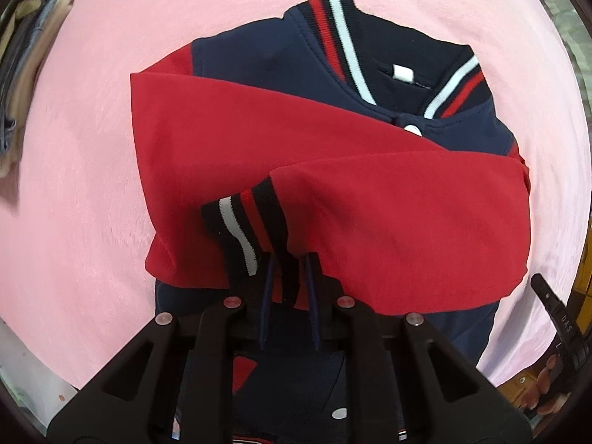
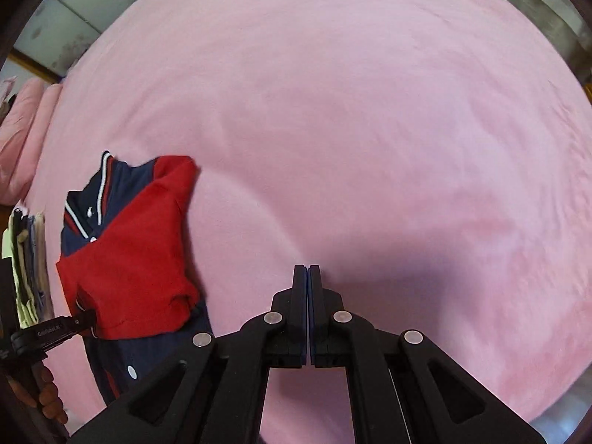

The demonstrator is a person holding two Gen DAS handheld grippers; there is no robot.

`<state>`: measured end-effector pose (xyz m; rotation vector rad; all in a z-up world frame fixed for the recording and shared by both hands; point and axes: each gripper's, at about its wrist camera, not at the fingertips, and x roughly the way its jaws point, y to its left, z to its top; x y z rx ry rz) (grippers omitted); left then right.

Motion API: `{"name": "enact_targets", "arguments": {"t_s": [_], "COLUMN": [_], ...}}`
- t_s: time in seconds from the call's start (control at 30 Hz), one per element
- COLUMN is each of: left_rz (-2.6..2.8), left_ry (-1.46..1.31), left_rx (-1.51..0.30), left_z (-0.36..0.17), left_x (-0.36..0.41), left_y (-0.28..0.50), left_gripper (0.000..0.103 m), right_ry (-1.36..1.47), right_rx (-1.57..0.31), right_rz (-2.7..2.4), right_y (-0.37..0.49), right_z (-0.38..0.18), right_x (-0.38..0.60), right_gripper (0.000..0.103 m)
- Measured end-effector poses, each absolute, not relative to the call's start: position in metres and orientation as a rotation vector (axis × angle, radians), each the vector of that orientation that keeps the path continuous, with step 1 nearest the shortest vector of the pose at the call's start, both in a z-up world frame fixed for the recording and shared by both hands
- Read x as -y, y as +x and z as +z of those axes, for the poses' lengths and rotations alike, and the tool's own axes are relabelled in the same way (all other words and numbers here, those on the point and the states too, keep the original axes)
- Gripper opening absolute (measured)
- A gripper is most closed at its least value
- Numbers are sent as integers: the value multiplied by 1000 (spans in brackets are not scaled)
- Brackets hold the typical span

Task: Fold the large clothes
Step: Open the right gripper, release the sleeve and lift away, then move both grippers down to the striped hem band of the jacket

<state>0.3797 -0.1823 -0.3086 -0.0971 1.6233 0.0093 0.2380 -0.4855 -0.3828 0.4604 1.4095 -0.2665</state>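
Striped ribbed cuff (image 1: pixel 240 229) of the red-sleeved navy varsity jacket (image 1: pixel 333 170) sits pinched in the left claw (image 1: pixel 288 277); only the right wrist view shows the right claw (image 2: pixel 307 270) closed empty, jacket at its left.

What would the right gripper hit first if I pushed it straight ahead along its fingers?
Probably only the pink fleece bed cover. The right gripper is shut and empty, and nothing else lies ahead. The red and navy varsity jacket sits well off to its left. Depth is unclear.
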Motion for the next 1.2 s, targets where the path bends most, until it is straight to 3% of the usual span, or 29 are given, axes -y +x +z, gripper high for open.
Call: {"name": "enact_targets", "arguments": {"t_s": [0.1,0.27,0.37,0.6,0.67,0.73,0.83,1.03,1.2], "left_rz": [-16,-67,-98,-155,-147,-136,-136,-141,-123], "left_ry": [-65,-33,9,48,70,64,34,97,69], "left_rx": [-1623,-1618,-1600,-1599,-1582,-1566,-1543,-1506,-1474], "left_z": [-306,-298,-294,-280,-271,-262,-254,-234,-220], "left_x": [194,210,222,232,231,229,218,208,195], "left_y": [376,361,344,312,303,295,282,259,239], "left_gripper": [16,41,47,48,53,59,62,64,71], "right_ry": [418,393,310,94,79,75,92,160,231], "right_rx": [-1431,-1410,-1377,-1322,-1322,-1325,-1299,-1266,-1266], "right_rz": [-250,-153,-123,-62,-47,-40,-28,-12,19], "right_y": [236,215,213,203,198,194,182,161,143], "right_z": [-384,-361,-345,-311,-303,-298,-285,-268,-269], "right_x": [443,352,321,247,234,216,201,184,182], "right_gripper": [0,3,9,37,43,57,69,82,83]}}
